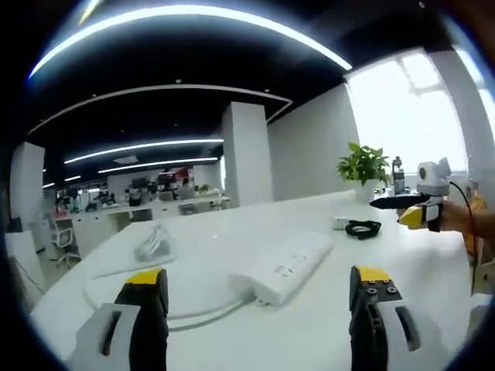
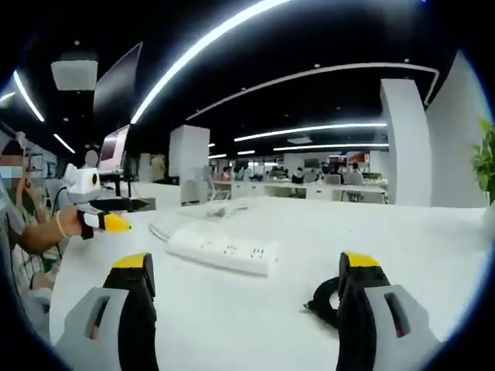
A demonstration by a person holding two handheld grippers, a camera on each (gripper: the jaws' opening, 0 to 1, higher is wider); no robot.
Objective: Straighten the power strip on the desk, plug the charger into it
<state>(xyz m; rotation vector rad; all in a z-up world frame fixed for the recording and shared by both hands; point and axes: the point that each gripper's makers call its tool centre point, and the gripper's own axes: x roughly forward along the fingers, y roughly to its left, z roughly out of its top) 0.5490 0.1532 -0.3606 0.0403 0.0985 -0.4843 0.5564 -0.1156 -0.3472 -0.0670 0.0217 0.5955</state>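
A white power strip (image 1: 286, 269) lies at a slant on the white desk (image 1: 309, 332), just beyond my left gripper (image 1: 259, 275), which is open with nothing between its jaws. Its white cord (image 1: 197, 313) curves off to the left. A small white charger (image 1: 339, 223) with a coiled black cable (image 1: 363, 229) sits farther back on the right. In the right gripper view the power strip (image 2: 224, 250) lies ahead of my right gripper (image 2: 245, 263), open and holding nothing. The black cable coil (image 2: 321, 300) rests beside its right jaw.
A crumpled clear bag (image 1: 155, 243) lies at the left of the desk. A potted plant (image 1: 363, 165) and a bottle (image 1: 397, 175) stand at the far edge by the window. A monitor (image 2: 114, 147) stands at the other end. Each gripper shows in the other's view (image 1: 398, 210) (image 2: 120, 214).
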